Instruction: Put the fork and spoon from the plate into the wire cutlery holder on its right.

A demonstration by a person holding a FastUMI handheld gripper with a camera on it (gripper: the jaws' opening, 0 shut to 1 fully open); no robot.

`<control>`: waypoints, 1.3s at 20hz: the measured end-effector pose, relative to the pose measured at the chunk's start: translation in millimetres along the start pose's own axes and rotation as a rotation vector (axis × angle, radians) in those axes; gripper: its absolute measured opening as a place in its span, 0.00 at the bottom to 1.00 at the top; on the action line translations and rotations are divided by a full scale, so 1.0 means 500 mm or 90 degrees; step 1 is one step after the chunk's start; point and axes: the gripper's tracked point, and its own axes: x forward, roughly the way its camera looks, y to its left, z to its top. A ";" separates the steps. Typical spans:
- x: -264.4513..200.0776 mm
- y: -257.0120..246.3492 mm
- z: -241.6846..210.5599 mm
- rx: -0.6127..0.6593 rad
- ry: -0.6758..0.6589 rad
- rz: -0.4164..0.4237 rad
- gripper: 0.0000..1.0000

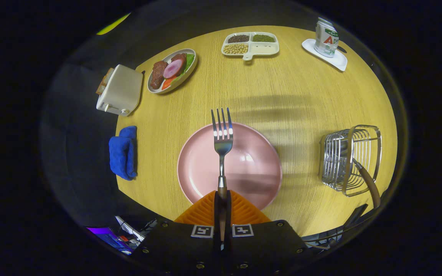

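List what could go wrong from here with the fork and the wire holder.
1. The hand-held gripper pinches the fork only at its handle end, tines far ahead over the pink plate; it may pivot or slip.
2. The wire cutlery holder already holds a brown-handled utensil leaning out; the fork could knock it or snag on the wires.

Shiny metal fork, glossy pink plate, chrome wire holder, matt wood-grain table, fuzzy blue cloth

Can on white coaster: red letters "AD", rest cut off.
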 end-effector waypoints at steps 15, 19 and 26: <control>-0.169 -0.214 -0.005 0.086 -0.026 -0.057 0.03; -0.186 -0.248 -0.031 0.093 -0.003 -0.068 0.03; -0.191 -0.266 -0.060 0.113 0.033 -0.063 0.03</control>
